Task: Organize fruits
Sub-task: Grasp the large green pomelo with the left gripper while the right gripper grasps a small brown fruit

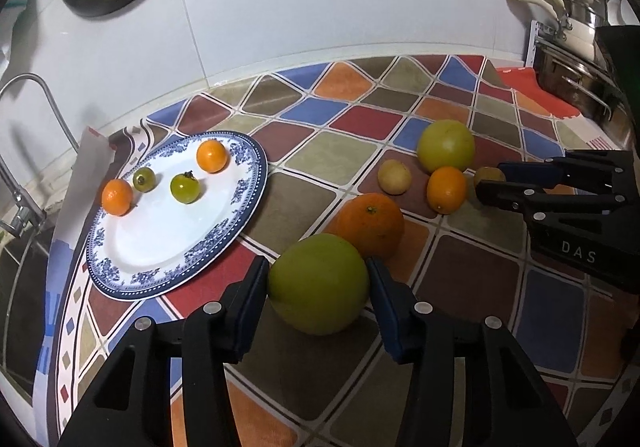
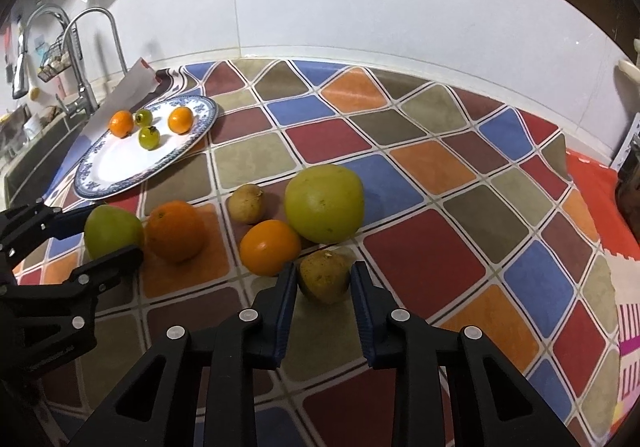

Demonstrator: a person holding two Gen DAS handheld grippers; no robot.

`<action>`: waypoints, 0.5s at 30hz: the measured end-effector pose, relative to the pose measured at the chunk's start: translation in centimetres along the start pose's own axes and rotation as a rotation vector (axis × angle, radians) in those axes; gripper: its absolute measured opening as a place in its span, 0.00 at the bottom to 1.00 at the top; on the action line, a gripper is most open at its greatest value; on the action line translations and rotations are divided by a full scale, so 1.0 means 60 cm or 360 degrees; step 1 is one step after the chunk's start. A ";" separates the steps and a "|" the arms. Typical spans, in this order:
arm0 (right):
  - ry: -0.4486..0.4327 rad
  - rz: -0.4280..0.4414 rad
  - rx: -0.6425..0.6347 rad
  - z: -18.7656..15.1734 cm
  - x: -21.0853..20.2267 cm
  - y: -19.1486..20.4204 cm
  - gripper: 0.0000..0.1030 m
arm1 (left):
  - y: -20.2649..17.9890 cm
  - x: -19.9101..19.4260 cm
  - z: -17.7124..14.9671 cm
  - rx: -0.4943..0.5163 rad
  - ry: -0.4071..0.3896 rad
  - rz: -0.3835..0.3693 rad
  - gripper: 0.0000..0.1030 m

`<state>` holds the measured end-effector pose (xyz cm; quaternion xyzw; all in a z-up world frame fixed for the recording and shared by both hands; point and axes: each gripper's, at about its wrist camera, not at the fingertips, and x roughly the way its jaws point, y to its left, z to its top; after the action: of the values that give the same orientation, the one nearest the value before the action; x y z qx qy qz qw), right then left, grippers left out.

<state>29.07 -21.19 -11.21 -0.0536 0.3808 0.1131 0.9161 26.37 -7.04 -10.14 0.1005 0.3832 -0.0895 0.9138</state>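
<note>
A blue-rimmed white plate (image 1: 152, 247) (image 2: 120, 171) at the left holds two small oranges (image 1: 212, 155) and two small green fruits (image 1: 185, 187). My left gripper (image 1: 318, 271) has its jaws against both sides of a large green fruit (image 1: 318, 285) (image 2: 113, 231) on the cloth. My right gripper (image 2: 325, 273) has its jaws against a small brownish-yellow fruit (image 2: 325, 277) (image 1: 489, 177). Between them lie a large orange (image 1: 370, 225) (image 2: 176, 230), a smaller orange (image 1: 446, 189) (image 2: 270, 247), a second large green fruit (image 1: 446, 146) (image 2: 324, 203) and another brownish fruit (image 1: 394, 177) (image 2: 247, 203).
A chequered cloth (image 2: 420, 183) covers the counter. A sink with a tap (image 2: 86, 59) lies left of the plate. A white tiled wall (image 1: 320, 15) runs behind. A rack with pots (image 1: 576, 59) stands at the far right.
</note>
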 end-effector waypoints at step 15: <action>-0.0183 0.0070 -0.0003 0.002 -0.099 0.050 0.28 | 0.022 -0.111 0.002 -0.0083 -0.0199 -0.0019 0.48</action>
<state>24.33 -19.26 -6.94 -0.0394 0.3286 0.1365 0.9337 22.15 -5.24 -5.12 0.0688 0.3281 -0.0910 0.9377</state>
